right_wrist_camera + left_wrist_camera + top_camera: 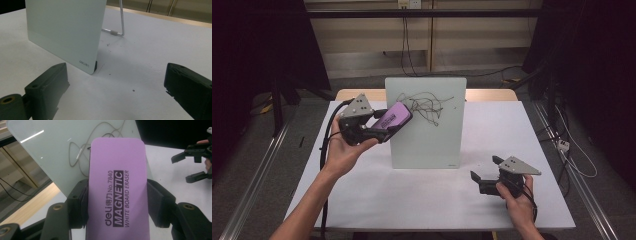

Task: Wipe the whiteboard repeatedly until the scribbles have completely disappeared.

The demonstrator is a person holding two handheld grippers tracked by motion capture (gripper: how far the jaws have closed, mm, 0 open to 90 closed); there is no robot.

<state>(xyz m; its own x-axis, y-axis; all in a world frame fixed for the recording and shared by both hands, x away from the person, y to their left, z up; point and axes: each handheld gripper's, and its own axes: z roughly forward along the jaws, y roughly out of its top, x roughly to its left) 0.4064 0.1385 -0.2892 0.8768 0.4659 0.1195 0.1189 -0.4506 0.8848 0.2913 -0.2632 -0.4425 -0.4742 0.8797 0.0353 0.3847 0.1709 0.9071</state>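
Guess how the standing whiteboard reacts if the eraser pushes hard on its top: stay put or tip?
The whiteboard probably rocks or slides rather than holding firm: it leans on one thin wire stand. Its face looks smooth and glossy, and small feet sit on a plain table, so it may skid backward. The left claw grips the eraser; pressing low is likely safer.
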